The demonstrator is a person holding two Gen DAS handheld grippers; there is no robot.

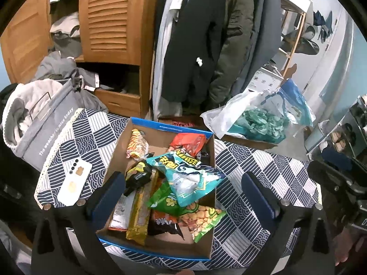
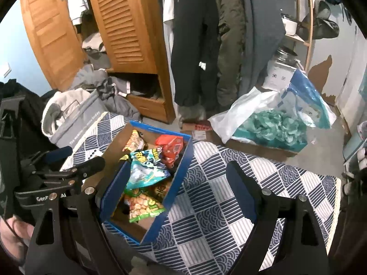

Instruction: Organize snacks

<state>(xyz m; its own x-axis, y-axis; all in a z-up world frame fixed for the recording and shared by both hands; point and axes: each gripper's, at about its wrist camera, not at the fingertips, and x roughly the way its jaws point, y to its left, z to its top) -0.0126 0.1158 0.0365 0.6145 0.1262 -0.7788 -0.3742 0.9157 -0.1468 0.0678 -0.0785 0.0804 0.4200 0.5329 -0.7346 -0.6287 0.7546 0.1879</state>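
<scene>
A cardboard box with a blue rim (image 1: 156, 251) stands on the patterned tablecloth (image 1: 263, 167) and holds several snack packs. On top lies a teal bag (image 1: 190, 176), with a green peanut bag (image 1: 201, 220), a long gold pack (image 1: 140, 210), a red bag (image 1: 190, 142) and a striped yellow bag (image 1: 136, 145) around it. My left gripper (image 1: 183, 197) hovers over the box, open, touching no pack. My right gripper (image 2: 179, 183) is open over the box's right wall (image 2: 181, 167) and the cloth, holding nothing. The teal bag (image 2: 144, 171) shows here too.
A white phone (image 1: 74, 183) lies left of the box. A grey fabric bin of clothes (image 1: 39, 128) stands at the table's left corner. Beyond the table are a plastic bag with teal contents (image 1: 259, 123), a wooden wardrobe (image 1: 107, 18) and hanging coats (image 1: 206, 34).
</scene>
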